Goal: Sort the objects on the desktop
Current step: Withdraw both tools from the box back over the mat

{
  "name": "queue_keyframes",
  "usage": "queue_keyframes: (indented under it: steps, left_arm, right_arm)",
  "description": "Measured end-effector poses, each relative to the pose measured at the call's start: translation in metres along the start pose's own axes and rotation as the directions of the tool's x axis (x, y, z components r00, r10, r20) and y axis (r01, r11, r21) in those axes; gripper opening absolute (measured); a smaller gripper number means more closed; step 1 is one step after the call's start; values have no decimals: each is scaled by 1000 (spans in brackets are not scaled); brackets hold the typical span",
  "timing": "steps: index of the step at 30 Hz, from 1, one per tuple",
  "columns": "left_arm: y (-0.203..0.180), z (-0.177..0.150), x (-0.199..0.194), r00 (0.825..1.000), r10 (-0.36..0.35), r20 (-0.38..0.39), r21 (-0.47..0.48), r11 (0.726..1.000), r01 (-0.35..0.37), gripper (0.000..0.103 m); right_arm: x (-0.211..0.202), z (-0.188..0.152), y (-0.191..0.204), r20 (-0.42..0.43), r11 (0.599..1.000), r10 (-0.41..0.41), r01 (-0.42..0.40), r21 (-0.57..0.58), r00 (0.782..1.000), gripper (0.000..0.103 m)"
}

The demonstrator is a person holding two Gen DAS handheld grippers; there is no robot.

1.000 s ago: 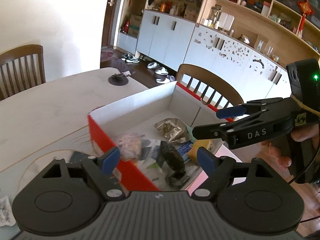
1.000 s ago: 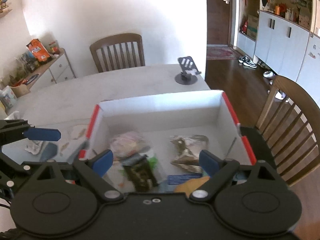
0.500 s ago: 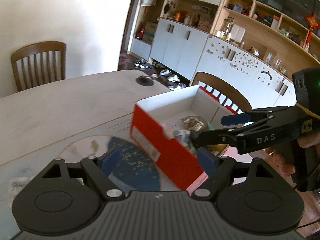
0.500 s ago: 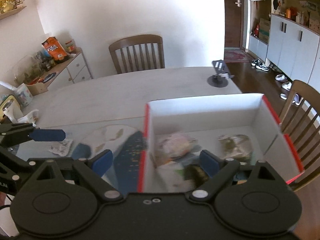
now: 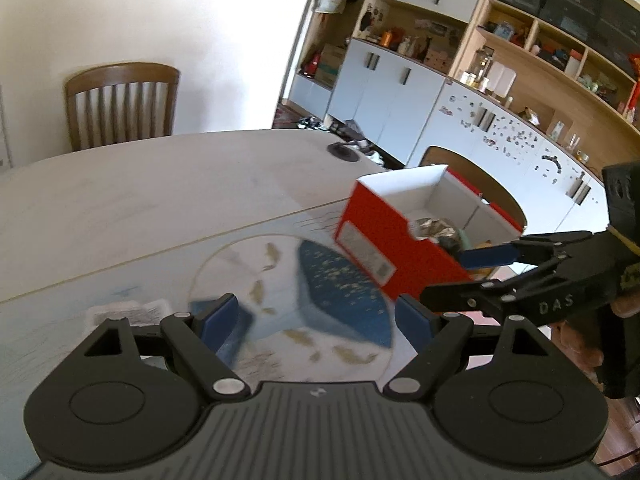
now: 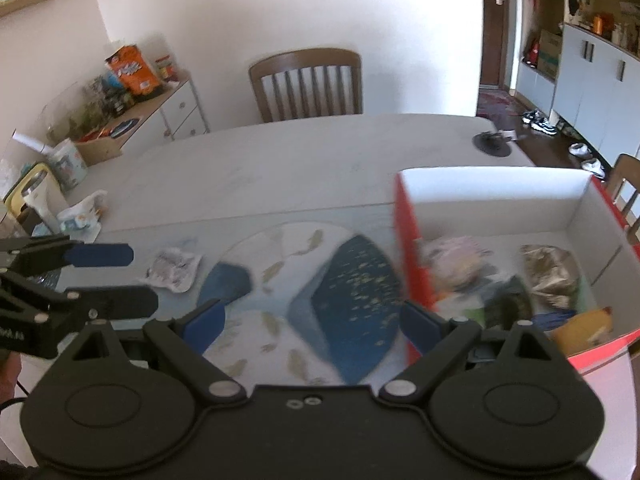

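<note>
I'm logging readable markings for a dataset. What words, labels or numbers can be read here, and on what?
"DAS": on the arm of the black right gripper, left wrist view.
White label on the red cardboard box: too blurred.
Orange snack bag on the sideboard: print too small.
Crumpled silver wrapper on the table: unreadable.

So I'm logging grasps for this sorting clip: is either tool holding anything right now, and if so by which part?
Nothing is held. The left tool and the right tool both stand open over the mat, with nothing between their pads.
</note>
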State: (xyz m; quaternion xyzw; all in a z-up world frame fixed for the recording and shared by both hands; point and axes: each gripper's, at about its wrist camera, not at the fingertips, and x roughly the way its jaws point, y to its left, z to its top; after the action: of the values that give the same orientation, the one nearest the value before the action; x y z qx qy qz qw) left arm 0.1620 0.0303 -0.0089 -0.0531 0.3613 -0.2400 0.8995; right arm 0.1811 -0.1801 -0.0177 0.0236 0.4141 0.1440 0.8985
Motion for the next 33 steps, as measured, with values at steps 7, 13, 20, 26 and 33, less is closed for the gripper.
queue_keyframes:
  steps: [7,13,20,26,33]
  left_arm:
    - [42,-14,-11,1000,19,0,-26,999,-19,91]
    - [73,-26,-15,1000,26,-2,-42,999,-26,103]
    - [108,-35,-14,999,36,-20,-65,997,-37,103]
    - [133,-39,-10,999,34,-21,-35,999,-35,103]
    - [154,-39,9,999,1,-40,-9,1000,-2,103]
  right_arm:
    - [19,-10,45,-24,998,3,-4,-65,1000,94]
    - [37,-24,82,-62,990,10,-19,-138,998,94]
    - [56,-32,112,-92,980,22,-40,-195,995,94]
    - [73,-36,131,-127,961,39,-72,-266,991,94]
    - [91,-42,143,-161,944,31,-82,-320,987,93]
